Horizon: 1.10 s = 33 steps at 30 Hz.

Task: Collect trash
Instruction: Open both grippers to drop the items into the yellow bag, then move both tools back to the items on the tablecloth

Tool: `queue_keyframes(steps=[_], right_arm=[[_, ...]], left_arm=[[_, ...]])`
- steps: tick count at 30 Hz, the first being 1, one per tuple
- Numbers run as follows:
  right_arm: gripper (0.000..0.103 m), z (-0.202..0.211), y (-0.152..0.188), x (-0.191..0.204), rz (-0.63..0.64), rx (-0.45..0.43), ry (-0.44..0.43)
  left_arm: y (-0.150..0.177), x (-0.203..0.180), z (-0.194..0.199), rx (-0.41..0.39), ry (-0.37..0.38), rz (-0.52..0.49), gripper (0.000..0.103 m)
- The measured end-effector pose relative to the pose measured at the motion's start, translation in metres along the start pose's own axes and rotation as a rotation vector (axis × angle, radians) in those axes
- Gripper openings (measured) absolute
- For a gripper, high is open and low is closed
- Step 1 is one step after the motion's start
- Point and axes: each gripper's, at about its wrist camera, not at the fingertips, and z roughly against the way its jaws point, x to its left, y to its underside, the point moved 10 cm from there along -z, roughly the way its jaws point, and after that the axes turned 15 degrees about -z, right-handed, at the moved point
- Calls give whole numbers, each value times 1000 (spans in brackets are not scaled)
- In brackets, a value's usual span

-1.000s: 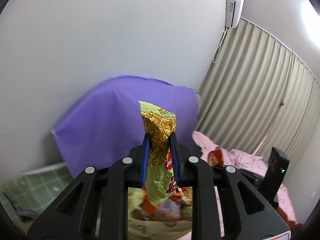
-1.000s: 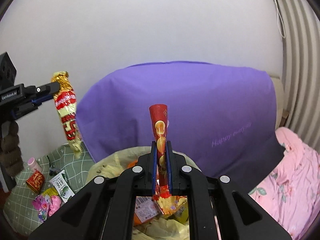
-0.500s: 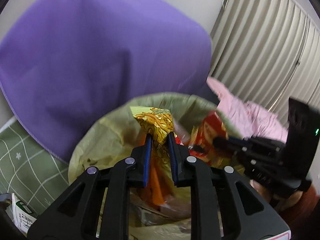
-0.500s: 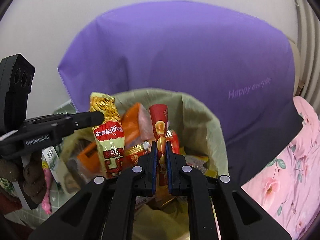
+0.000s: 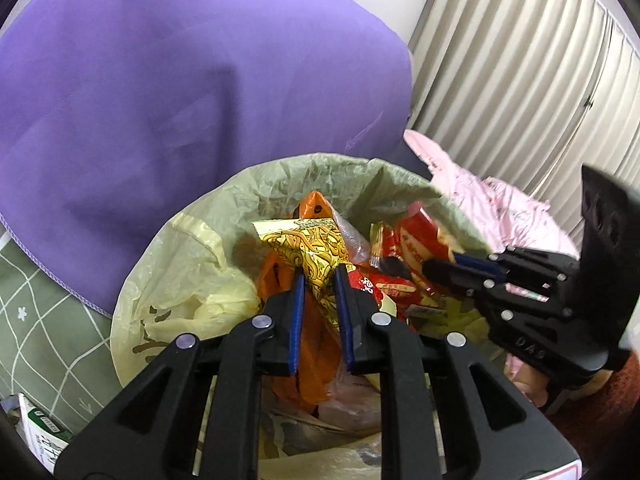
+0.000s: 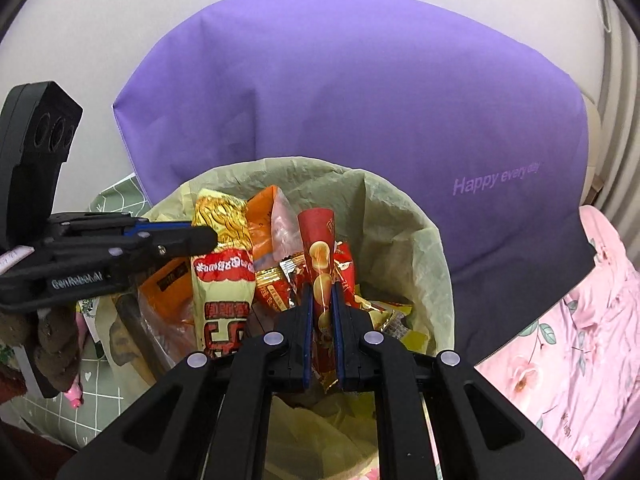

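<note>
You are holding both grippers over the mouth of the trash bin (image 6: 432, 256), which is lined with a pale yellow-green bag and already carrying a heap of wrappers.

Your left gripper (image 5: 319, 276) is clamping a yellow noodle packet (image 5: 308, 246) between its blue-padded jaws. The left jaws have just been closing a little, and the packet is sitting pinched between them, its crimped top edge sticking up past the tips. In the right wrist view the same packet (image 6: 224, 264) is hanging upright inside the bin's rim, with its red label and lettering facing that camera and the left gripper (image 6: 200, 236) reaching in from the side.

Your right gripper (image 6: 320, 292) is squeezing a narrow red snack wrapper (image 6: 320, 248), jaws nearly together on it. The wrapper is standing upright between the pads, its top rising well above the tips and its lower end poking out behind them, over the bin's contents. From the left wrist view the right gripper (image 5: 404, 266) is coming in from the right edge, with the red wrapper (image 5: 420, 236) at its tips just inside the bin's rim.

An orange bag (image 6: 264, 220) is lying among the trash between the two held items. Behind the bin a purple cloth (image 6: 360, 100) is draped, and a pink floral bedding (image 6: 580, 320) is lying to the right.
</note>
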Motion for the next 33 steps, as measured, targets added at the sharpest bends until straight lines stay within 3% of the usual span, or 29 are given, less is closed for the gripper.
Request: queue_keyframes(steps=[6, 8, 15, 23, 28, 33], right_arm=[[23, 4, -1, -1, -3, -12, 34], [28, 5, 0, -2, -6, -14, 44], [40, 17, -5, 2, -12, -47, 47], [43, 40, -25, 39, 24, -136, 12], [43, 40, -31, 86, 55, -150, -79], [43, 20, -17, 148, 141, -100, -170]], left_arm=[[-5, 6, 6, 5, 39, 26, 22], [-5, 7, 12, -3, 53, 40, 31], [-12, 18, 49, -74, -3, 64, 39], [21, 59, 116, -141, -171, 122, 43], [68, 99, 158, -145, -292, 205, 43], [121, 142, 210, -140, -422, 295, 43]])
